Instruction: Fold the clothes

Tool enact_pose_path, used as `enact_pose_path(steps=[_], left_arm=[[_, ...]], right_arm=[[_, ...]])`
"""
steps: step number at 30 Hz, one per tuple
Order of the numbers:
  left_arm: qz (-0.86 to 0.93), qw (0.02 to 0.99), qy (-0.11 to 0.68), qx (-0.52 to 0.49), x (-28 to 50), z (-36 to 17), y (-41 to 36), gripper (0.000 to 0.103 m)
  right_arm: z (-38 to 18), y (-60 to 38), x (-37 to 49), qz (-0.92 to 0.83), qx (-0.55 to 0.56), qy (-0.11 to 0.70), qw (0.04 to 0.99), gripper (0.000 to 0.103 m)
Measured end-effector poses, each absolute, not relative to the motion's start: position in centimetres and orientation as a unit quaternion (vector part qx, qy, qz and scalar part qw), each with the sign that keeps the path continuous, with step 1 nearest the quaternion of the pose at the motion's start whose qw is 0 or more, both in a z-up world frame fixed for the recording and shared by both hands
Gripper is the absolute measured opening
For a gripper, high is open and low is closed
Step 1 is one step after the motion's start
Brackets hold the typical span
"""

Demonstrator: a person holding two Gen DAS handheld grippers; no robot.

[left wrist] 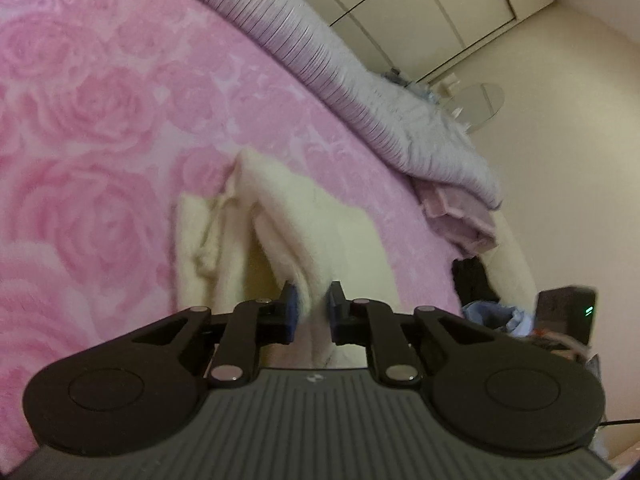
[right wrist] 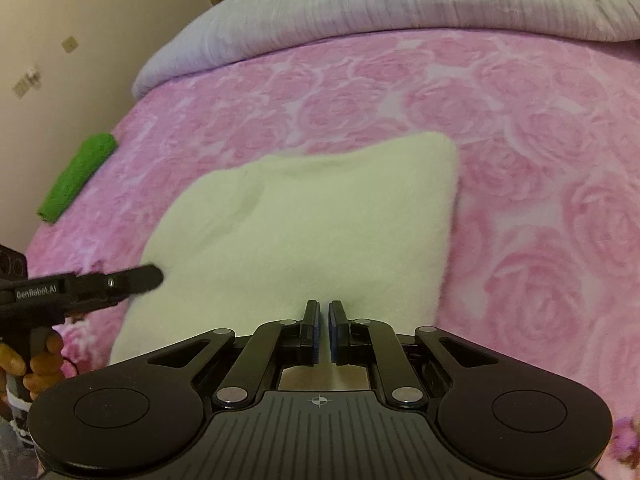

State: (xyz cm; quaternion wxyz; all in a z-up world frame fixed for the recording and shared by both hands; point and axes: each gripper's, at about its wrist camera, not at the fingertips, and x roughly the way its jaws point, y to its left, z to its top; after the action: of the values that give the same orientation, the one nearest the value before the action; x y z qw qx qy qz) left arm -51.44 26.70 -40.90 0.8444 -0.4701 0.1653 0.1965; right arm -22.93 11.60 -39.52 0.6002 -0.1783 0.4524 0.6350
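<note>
A cream fleece garment [right wrist: 312,224] lies on the pink rose blanket [right wrist: 520,128], folded into a rough rectangle. In the left wrist view the garment [left wrist: 288,216] has a drawstring [left wrist: 208,236] hanging at one end. My left gripper [left wrist: 312,304] is shut on a raised fold of the garment. It also shows in the right wrist view [right wrist: 144,276] at the garment's left edge. My right gripper [right wrist: 324,316] is shut on the garment's near edge.
A grey quilt [right wrist: 400,12] lies along the far side of the bed. A green rolled cloth [right wrist: 76,176] sits at the bed's left edge. In the left wrist view, a folded pink towel [left wrist: 464,220] lies under the quilt's end, with clutter beyond the bed.
</note>
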Motion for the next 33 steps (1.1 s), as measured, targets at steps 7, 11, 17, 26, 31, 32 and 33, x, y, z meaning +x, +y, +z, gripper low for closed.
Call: enact_pose_path(steps=[7, 11, 17, 26, 31, 32, 33], left_arm=[[0.222, 0.832, 0.173, -0.478, -52.6, -43.0, 26.8, 0.012], [0.221, 0.827, 0.169, -0.488, -53.2, -43.3, 26.4, 0.015], [0.213, 0.820, 0.153, -0.509, -56.9, -41.8, 23.6, 0.030], [0.202, 0.830, 0.191, -0.483, -56.5, -42.0, 20.3, 0.040], [0.220, 0.852, 0.231, -0.416, -54.9, -41.7, 19.3, 0.026], [0.223, 0.856, 0.233, -0.405, -54.9, -41.5, 19.1, 0.020], [0.228, 0.859, 0.230, -0.396, -55.3, -41.2, 18.9, 0.014]], right_arm=[[-40.1, 11.7, -24.3, 0.648, -0.162, 0.448, 0.594, 0.009], [-40.2, 9.0, -22.4, 0.641, -0.088, 0.456, 0.611, 0.012], [-40.2, 0.7, -19.9, 0.595, -0.007, 0.447, 0.668, 0.063], [-42.6, -0.6, -20.8, 0.546, 0.006, 0.521, 0.656, 0.063], [-42.3, 0.4, -21.9, 0.551, -0.020, 0.513, 0.657, 0.063], [-42.4, 0.5, -22.2, 0.552, -0.023, 0.512, 0.658, 0.062], [-42.4, 0.5, -22.3, 0.552, -0.024, 0.512, 0.658, 0.062]])
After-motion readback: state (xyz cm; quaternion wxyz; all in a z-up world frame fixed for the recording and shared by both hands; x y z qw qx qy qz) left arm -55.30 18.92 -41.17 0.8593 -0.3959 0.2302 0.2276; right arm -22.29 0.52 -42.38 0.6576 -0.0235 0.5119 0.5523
